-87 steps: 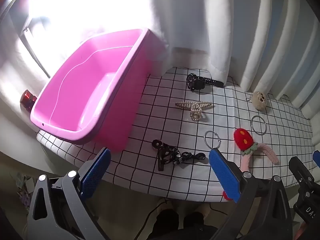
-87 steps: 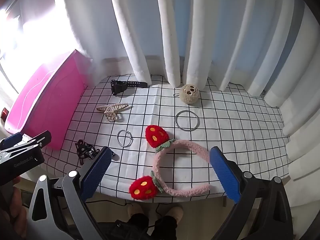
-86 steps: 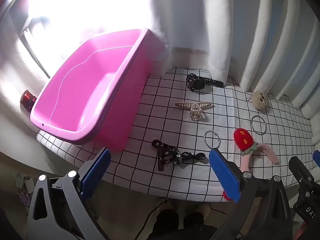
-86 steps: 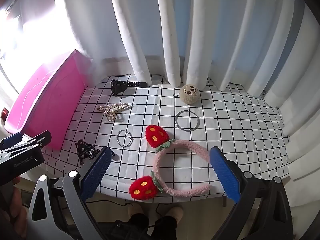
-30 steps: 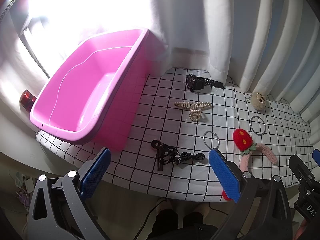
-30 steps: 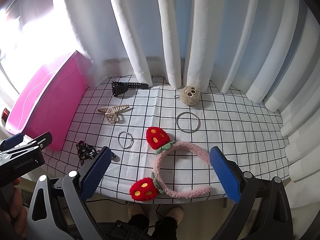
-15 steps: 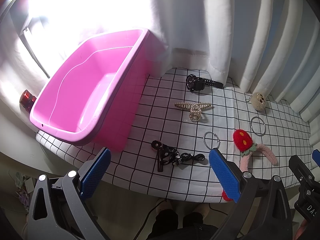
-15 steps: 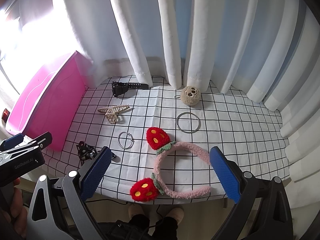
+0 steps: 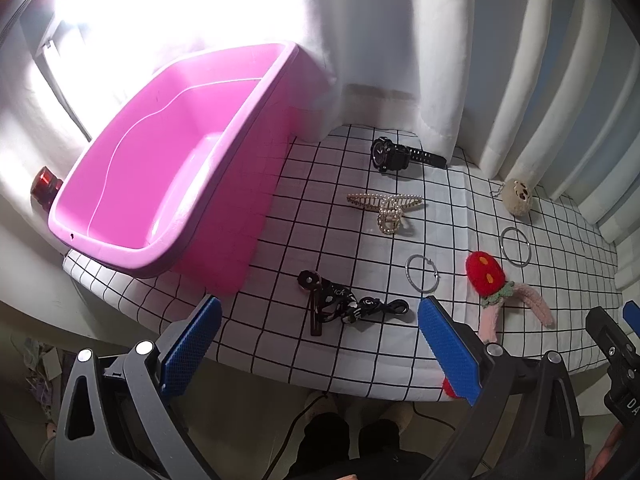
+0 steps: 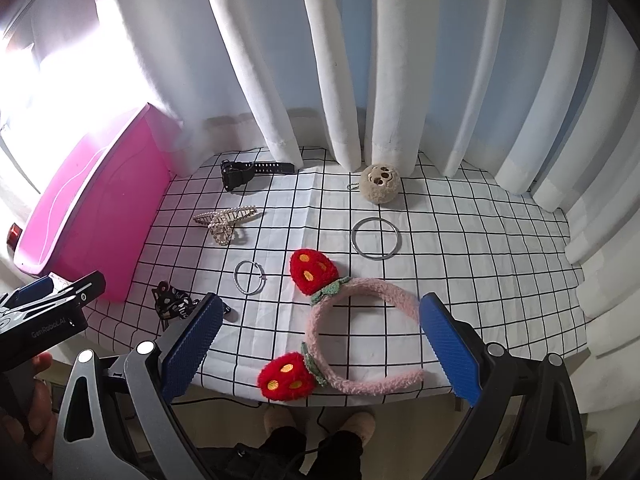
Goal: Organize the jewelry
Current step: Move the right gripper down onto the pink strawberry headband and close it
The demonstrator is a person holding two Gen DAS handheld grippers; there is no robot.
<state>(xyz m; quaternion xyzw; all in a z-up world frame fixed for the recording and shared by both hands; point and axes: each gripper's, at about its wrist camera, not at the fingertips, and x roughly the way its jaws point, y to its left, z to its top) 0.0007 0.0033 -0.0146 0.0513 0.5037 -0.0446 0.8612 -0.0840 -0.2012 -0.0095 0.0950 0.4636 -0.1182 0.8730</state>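
**Two open tongs over scattered jewelry**

Left wrist view: the left tongs gape wide and empty at the surface edge, above a black lanyard. A pink bin stands at left; beside it lie a black watch, pearl hair claw and small ring.

Right wrist view: the right tongs also stand open, empty, framing the strawberry headband. Beyond lie a large ring and beige ball.
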